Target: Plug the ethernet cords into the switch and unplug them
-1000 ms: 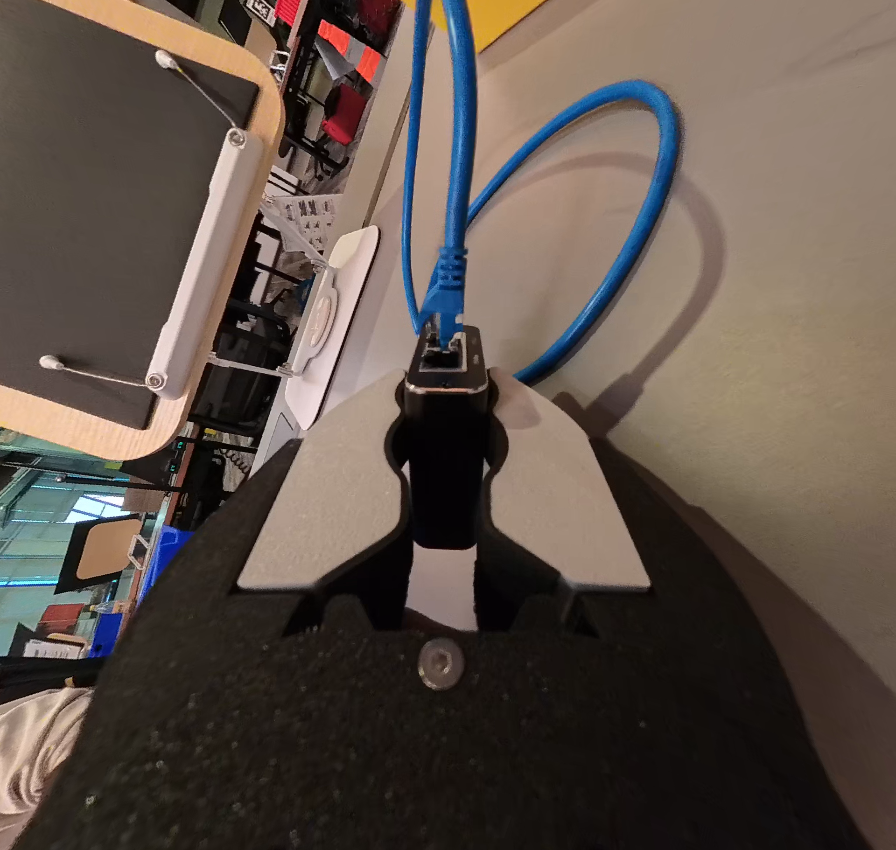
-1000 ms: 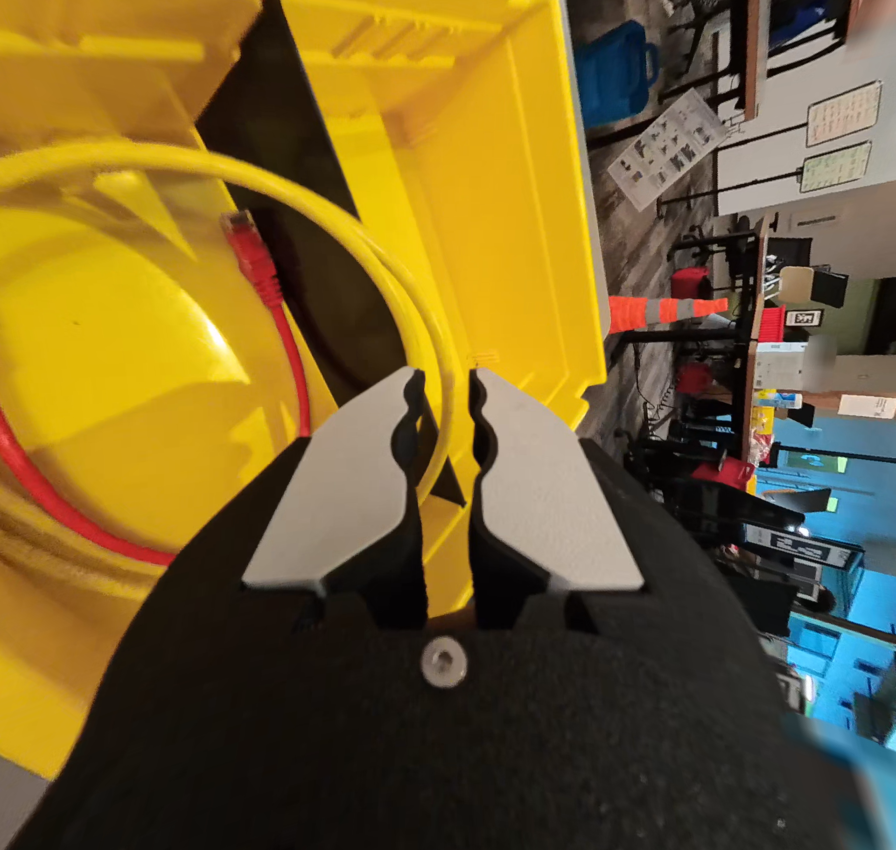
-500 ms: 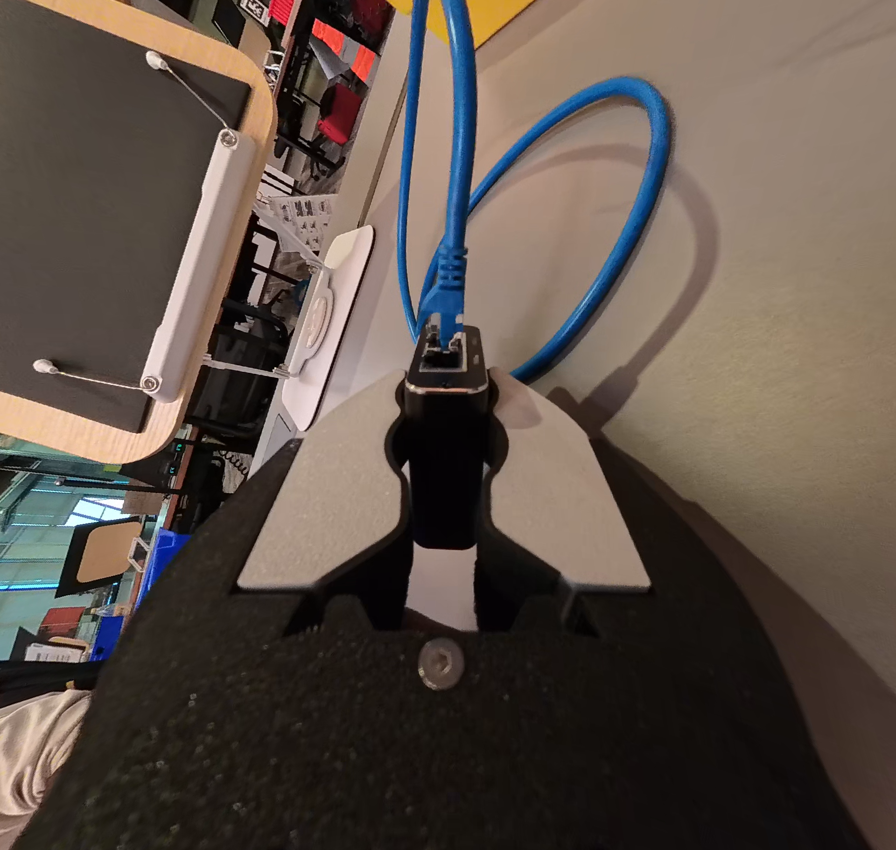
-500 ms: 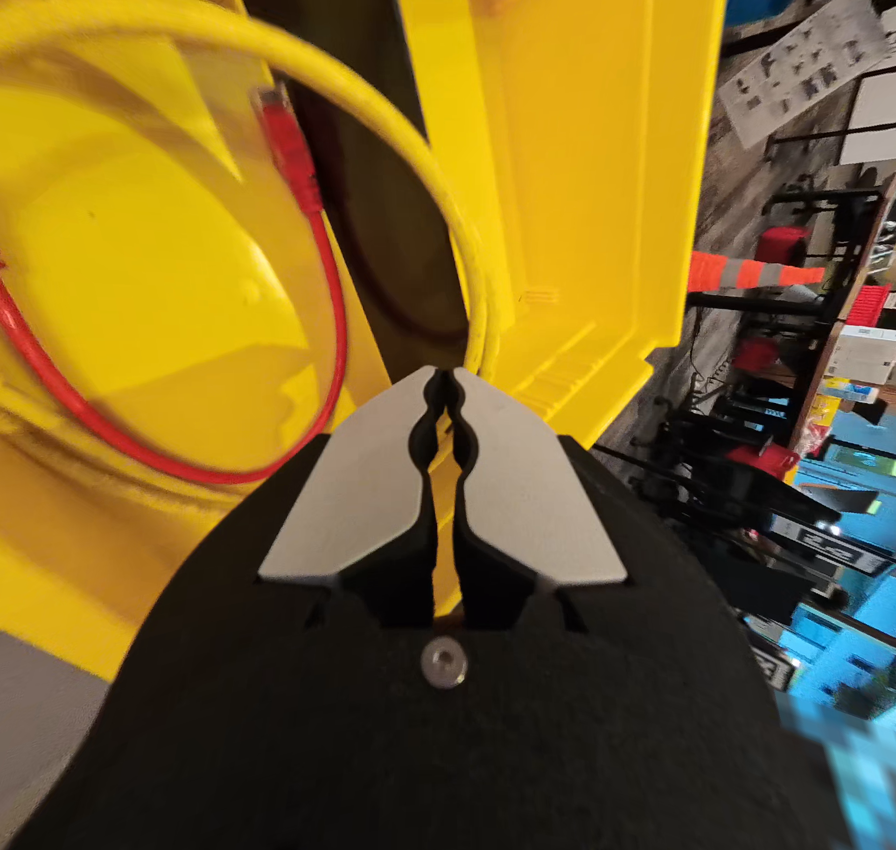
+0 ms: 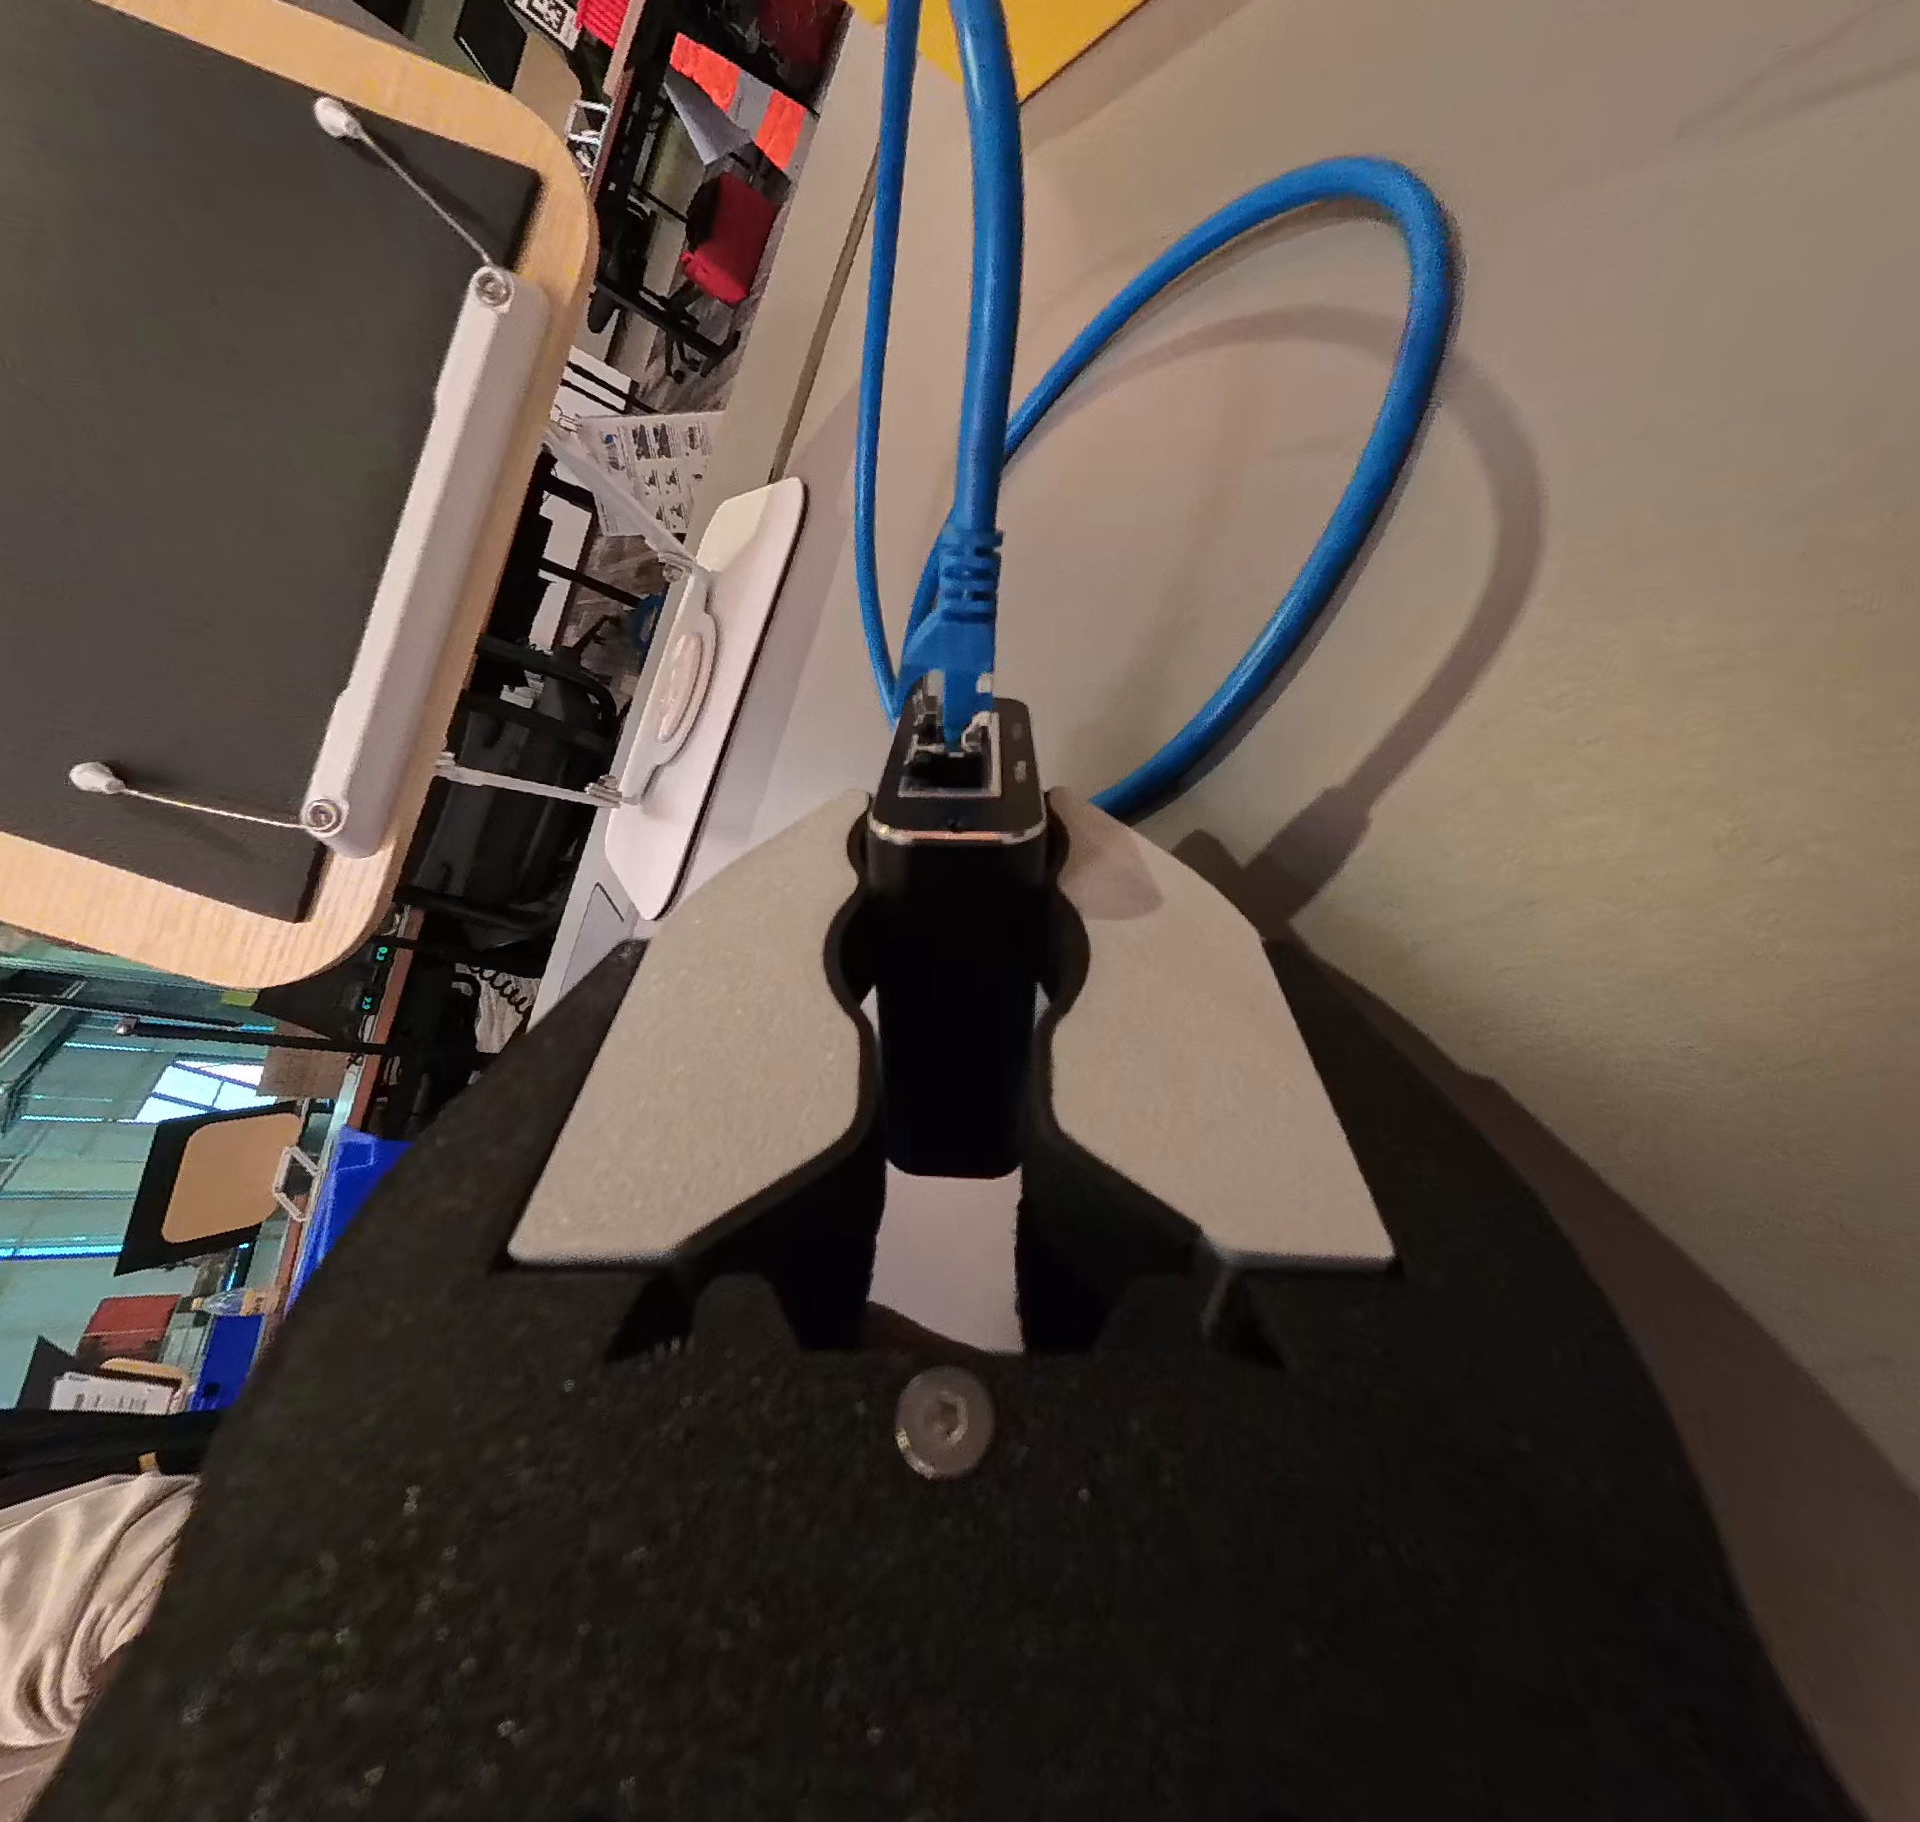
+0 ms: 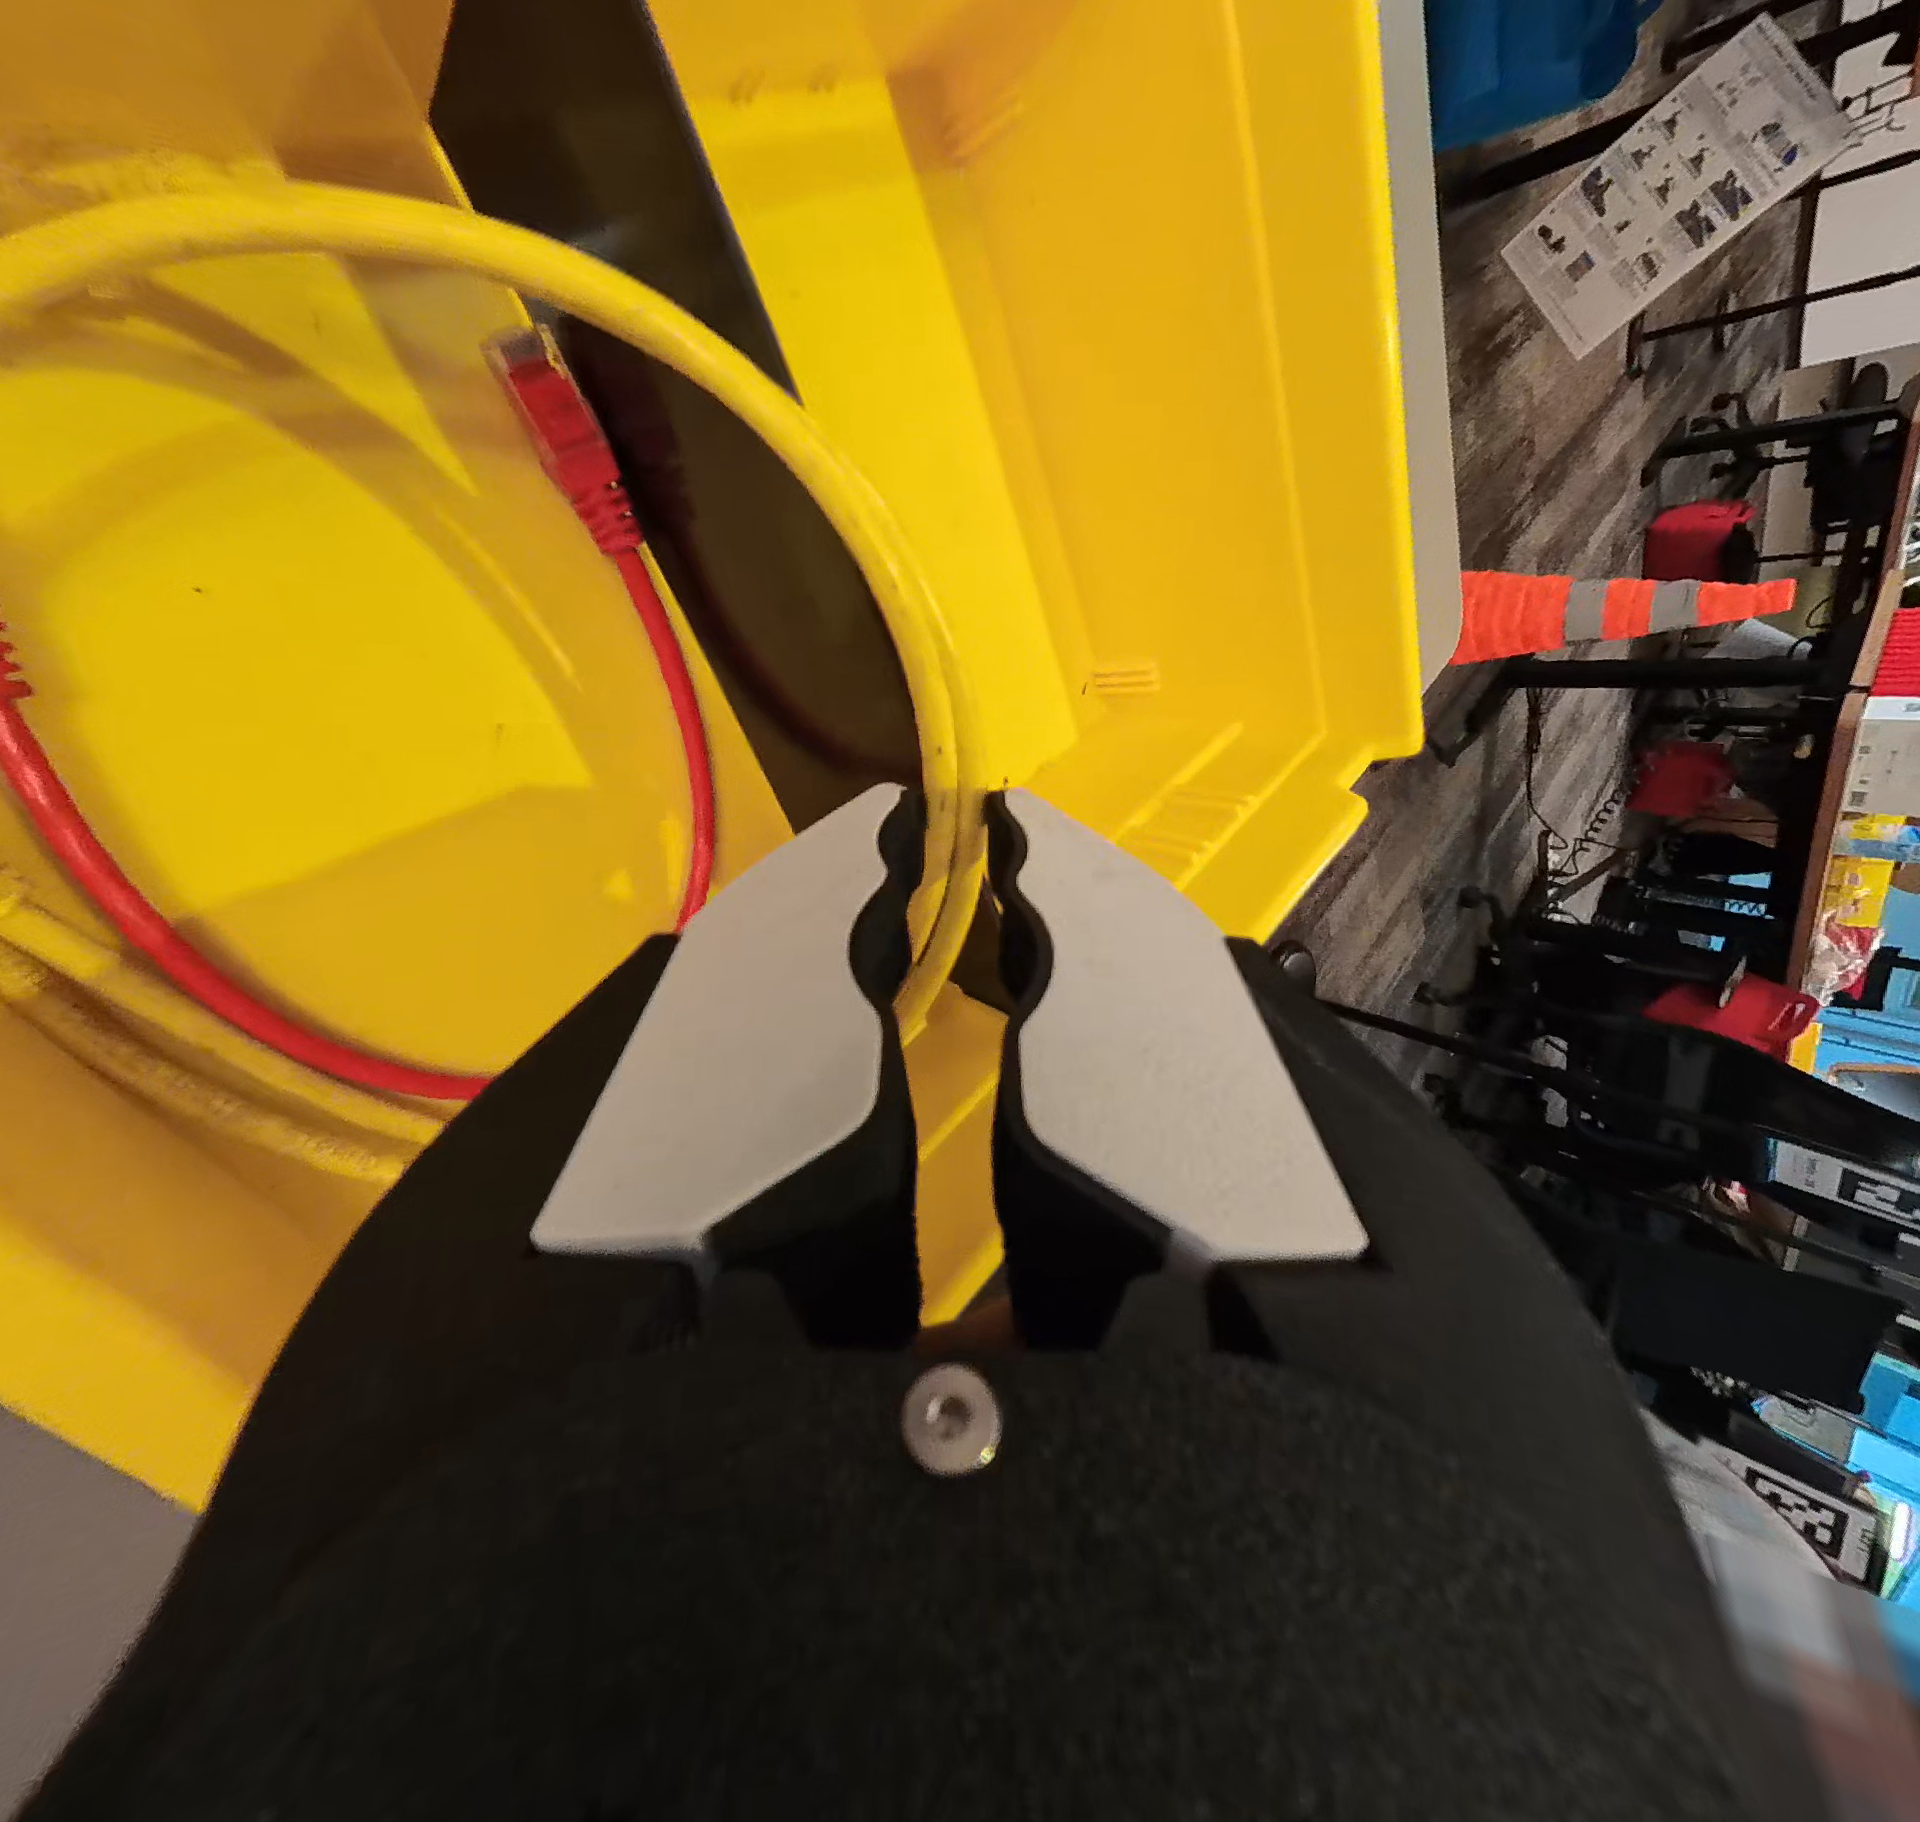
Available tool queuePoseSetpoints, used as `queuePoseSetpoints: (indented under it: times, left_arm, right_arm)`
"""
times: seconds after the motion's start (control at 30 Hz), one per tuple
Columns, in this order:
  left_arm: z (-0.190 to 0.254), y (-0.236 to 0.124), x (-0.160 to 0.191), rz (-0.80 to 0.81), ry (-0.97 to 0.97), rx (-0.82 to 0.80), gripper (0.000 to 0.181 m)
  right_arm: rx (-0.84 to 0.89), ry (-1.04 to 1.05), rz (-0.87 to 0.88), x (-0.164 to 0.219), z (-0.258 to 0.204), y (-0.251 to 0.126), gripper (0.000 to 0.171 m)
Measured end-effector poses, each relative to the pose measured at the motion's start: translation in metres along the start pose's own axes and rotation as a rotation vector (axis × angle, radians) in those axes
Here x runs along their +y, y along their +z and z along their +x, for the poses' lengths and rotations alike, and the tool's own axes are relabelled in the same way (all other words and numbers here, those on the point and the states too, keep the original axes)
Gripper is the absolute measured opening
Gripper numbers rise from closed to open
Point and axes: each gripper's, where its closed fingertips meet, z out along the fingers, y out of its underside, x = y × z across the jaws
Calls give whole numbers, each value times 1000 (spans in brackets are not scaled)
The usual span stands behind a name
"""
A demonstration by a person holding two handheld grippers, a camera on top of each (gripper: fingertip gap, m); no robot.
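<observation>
Grey tabletop (image 5: 1558, 629) fills the left wrist view, cluttered workshop behind. Left gripper (image 5: 956, 816) has its 2 fingers clamped on a small black switch (image 5: 956, 962), which stands out past the tips. Blue ethernet cord (image 5: 1351, 484) has its plug (image 5: 961, 629) seated in the switch port; the cable loops on the table and runs up out of frame. Right gripper (image 6: 951, 806) sits at a yellow bin (image 6: 1195, 370), jaws nearly closed around a yellow ethernet cord (image 6: 727, 349) running between them; cannot tell if it's actually pinched. Red ethernet cord (image 6: 665, 650) lies curled in the bin, its plug free.
</observation>
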Motion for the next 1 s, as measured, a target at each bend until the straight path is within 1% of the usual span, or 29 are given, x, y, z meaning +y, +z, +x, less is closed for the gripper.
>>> queuePoseSetpoints:
  times: [0.1, 0.2, 0.3, 0.4, 0.53, 0.6, 0.73, 0.83, 0.93, 1.0]
  left_arm:
    - [-1, 0, 0, 0, -3, -1, 26]
    - [2, 0, -1, 2, 6, 2, 26]
    - [3, -1, -2, 3, 11, 2, 26]
    - [1, -1, -1, 1, 9, -2, 26]
    - [0, -1, -2, 2, 5, -2, 26]
    - [2, -1, -3, 3, 11, 0, 26]
    - [2, -2, -4, 5, 14, 1, 26]
    - [0, -3, -5, 9, 14, -7, 26]
    - [-2, -3, -5, 13, 11, -15, 26]
    - [-5, -4, -7, 25, 6, -24, 26]
  right_arm:
    - [-8, -67, -9, -1, -5, -7, 12]
    - [16, -244, -79, 3, -17, -3, 12]
    - [24, -270, -95, 1, -19, -3, 12]
    - [100, -399, -82, -3, -24, -4, 12]
    - [157, -497, -70, -1, -38, 6, 11]
    - [144, -507, -95, 2, -42, 10, 10]
    - [49, -454, -141, 5, -47, 14, 10]
    - [26, -458, -170, 6, -49, 16, 11]
    - [-14, -338, -146, 4, -47, 12, 12]
    - [-56, -247, -123, 2, -48, 6, 20]
